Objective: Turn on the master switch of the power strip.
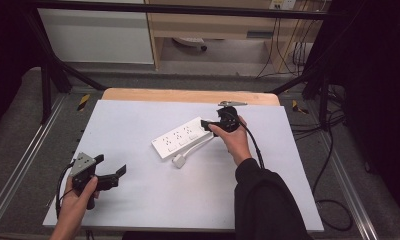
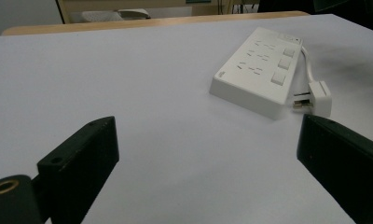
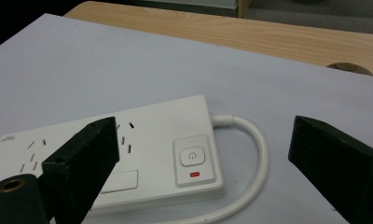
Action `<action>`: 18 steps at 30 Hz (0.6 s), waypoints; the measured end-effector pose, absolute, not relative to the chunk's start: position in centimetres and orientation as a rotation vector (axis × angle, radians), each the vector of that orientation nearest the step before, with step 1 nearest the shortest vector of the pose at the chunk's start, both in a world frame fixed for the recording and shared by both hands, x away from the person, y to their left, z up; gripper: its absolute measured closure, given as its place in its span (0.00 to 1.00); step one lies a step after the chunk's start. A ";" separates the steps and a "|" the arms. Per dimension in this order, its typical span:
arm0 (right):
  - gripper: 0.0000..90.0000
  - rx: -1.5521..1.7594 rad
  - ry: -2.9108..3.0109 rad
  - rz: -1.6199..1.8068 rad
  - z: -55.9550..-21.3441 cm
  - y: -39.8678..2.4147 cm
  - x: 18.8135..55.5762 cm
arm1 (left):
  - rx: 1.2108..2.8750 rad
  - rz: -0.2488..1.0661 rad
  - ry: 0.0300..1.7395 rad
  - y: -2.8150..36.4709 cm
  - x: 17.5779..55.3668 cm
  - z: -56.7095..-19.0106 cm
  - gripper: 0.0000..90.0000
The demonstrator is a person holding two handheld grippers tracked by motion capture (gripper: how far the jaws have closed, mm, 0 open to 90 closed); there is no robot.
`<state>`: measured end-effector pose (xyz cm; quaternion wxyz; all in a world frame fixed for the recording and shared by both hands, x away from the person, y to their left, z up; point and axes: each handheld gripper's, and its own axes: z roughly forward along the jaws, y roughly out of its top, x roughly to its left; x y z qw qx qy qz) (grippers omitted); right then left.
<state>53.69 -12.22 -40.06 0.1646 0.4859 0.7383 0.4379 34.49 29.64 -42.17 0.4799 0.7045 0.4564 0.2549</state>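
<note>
A white plastic power strip (image 1: 180, 137) lies flat near the middle of the pale matte table (image 1: 138, 200), a slim rectangular block with rows of slots and square switches. Its long axis runs from 8 o'clock to 2 o'clock in the high view, cord end at 2 o'clock. A smooth white cable (image 3: 259, 154) curls out of that end and back to a flat plug (image 2: 314, 97) lying just beside the strip. The right gripper (image 1: 209, 125) hovers at the strip's cord end, jaws spread wide over the power button (image 3: 190, 157). The left gripper (image 1: 112, 172) sits at 7 o'clock, well apart, jaws wide too.
</note>
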 end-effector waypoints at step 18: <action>0.10 1.328 2.063 1.295 -37.4 -14.2 52.1 | 1.717 0.620 1.108 29.5 34.5 -42.2 0.06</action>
